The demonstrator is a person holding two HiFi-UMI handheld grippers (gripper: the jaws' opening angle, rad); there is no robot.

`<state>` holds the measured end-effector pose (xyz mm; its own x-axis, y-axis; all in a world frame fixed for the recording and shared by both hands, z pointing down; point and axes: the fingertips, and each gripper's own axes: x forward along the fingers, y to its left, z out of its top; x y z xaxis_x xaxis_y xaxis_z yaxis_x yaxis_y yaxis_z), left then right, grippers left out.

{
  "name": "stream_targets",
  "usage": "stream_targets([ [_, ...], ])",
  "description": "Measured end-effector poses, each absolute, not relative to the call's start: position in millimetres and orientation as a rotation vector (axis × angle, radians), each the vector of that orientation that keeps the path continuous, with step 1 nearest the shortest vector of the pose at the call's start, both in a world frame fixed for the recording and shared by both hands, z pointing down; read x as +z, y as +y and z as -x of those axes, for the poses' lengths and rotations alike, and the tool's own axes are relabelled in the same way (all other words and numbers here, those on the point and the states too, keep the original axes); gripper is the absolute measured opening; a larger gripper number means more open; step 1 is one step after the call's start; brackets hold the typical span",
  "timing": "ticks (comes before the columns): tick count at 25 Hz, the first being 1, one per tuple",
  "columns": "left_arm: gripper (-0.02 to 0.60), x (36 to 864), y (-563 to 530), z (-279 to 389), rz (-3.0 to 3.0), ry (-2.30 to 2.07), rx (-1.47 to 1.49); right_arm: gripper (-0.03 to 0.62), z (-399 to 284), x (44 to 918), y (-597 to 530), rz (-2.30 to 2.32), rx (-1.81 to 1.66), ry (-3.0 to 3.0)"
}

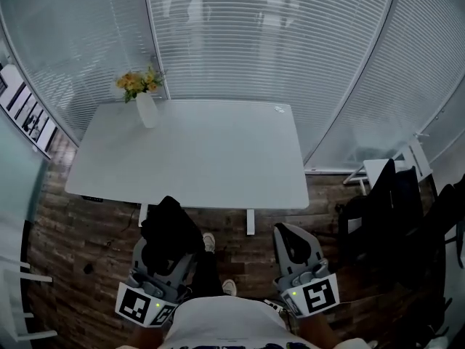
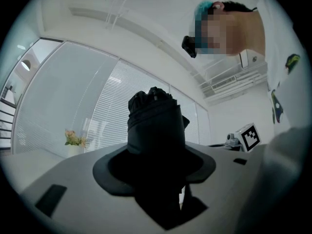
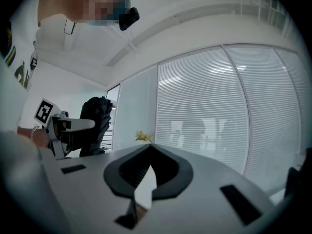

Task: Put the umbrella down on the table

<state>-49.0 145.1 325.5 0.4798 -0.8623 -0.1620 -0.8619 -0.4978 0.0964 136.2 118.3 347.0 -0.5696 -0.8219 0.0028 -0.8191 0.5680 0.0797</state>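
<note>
While standing short of the white rectangular tabletop (image 1: 189,158), holds the folded black fabric umbrella (image 1: 171,225) upright, pinched in the left tongs (image 1: 170,251), ready for set-down; right tongs (image 1: 293,240) pressed together, empty, held aside.

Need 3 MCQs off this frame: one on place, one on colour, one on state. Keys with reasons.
1. Where does the flower vase stand?
A) far-left corner of the white table
B) on the floor
C) table's near-right corner

2. What colour is the umbrella?
A) red
B) black
C) yellow

3. What state is the umbrella in?
A) lying on the table
B) opened out
C) folded, clamped in the left gripper

Key: 1 A, the head view shows it at that corner; 2 B, it is black in every view; 3 C, the left gripper view shows the jaws around the folded bundle.
</note>
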Motion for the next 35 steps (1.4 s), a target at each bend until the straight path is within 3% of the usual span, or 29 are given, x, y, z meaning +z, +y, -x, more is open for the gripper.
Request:
stream_targets([
  [24,0.253,324.4,-128.1,154.1,-2.757,-1.448,-0.290,0.009,-13.4,333.2,-146.7,-1.445,-0.146,-2.700],
  [35,0.253,324.7,-182.1,174.2,-2.764,-1.417,-0.285,0.009,15.3,333.0,-200.0,-1.418,-0.159,-2.699],
])
